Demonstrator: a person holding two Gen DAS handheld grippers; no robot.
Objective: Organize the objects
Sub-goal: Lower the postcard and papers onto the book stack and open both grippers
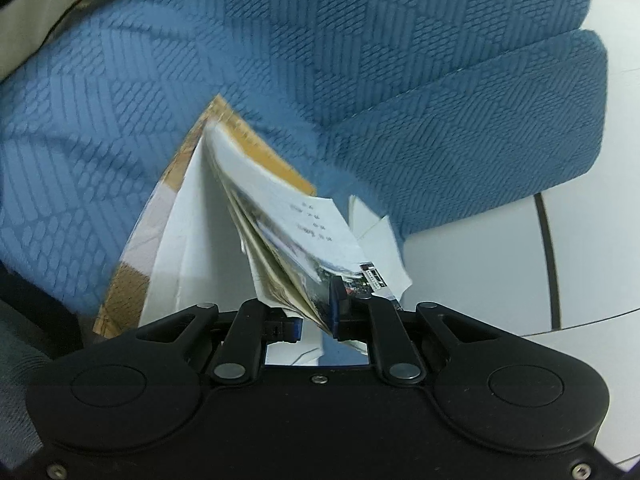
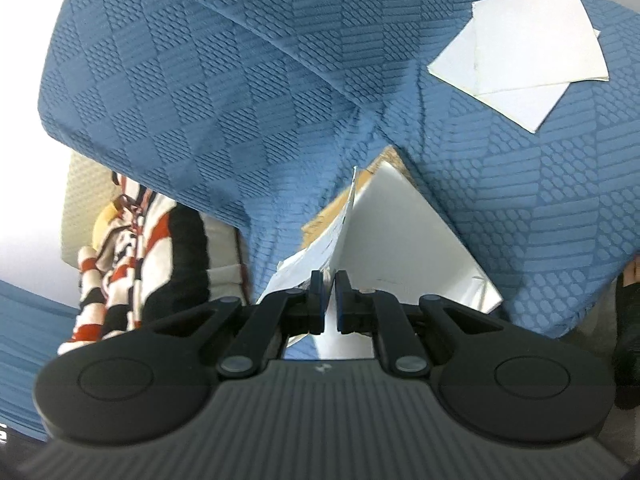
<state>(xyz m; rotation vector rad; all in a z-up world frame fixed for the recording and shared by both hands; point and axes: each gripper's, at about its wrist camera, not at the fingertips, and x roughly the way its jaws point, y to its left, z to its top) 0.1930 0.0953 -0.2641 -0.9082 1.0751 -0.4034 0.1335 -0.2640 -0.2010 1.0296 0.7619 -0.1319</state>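
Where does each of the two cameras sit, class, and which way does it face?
Left wrist: on the left gripper, looking forward and down along its fingers at the booklet it pinches, over the blue quilted sofa cushion.
Right wrist: on the right gripper, looking forward and down at the white sheet it clamps; folded white paper lies on the cushion beyond.
Shared: the blue cushion, the brown cardboard and the papers.

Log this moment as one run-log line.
left claw: shut on booklet | right claw: shut on white cover | backdrop: blue sofa
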